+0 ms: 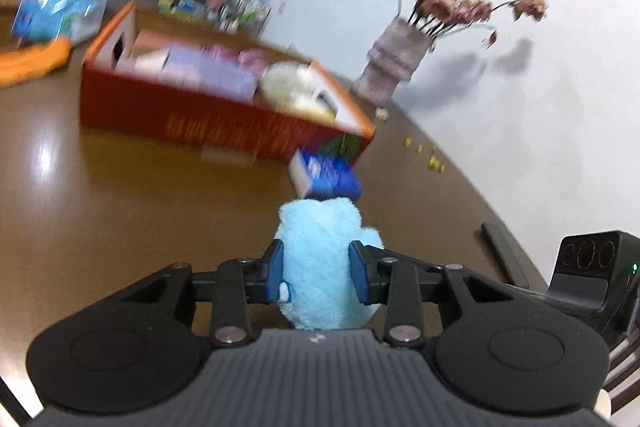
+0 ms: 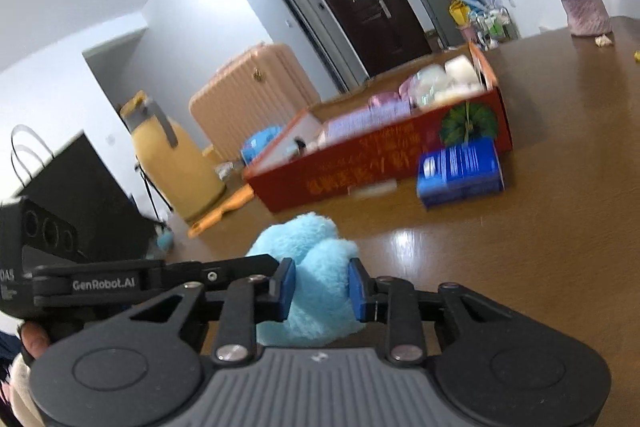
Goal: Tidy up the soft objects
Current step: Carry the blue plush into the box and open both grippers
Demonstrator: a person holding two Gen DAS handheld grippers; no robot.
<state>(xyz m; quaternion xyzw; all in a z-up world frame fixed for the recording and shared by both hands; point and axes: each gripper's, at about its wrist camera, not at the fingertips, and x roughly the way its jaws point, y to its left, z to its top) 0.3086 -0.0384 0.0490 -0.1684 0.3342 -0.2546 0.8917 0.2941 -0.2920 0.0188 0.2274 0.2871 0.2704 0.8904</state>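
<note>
Both grippers pinch one blue plush toy (image 1: 320,259) above the brown tabletop (image 1: 120,195): left gripper (image 1: 316,273) and right gripper (image 2: 322,289) side by side. Bare tabletop separates it from the red box (image 1: 208,123) ahead.

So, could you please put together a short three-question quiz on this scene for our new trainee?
1. True or false: both the left gripper and the right gripper are shut on the same blue plush.
2. Multiple choice: the blue packet lies (a) inside the red box, (b) on the table against the red box, (c) under the vase.
3. Fill in: the vase of flowers stands on the table next to the ____.

Key: 1 true; 2 b; 3 wall.
</note>
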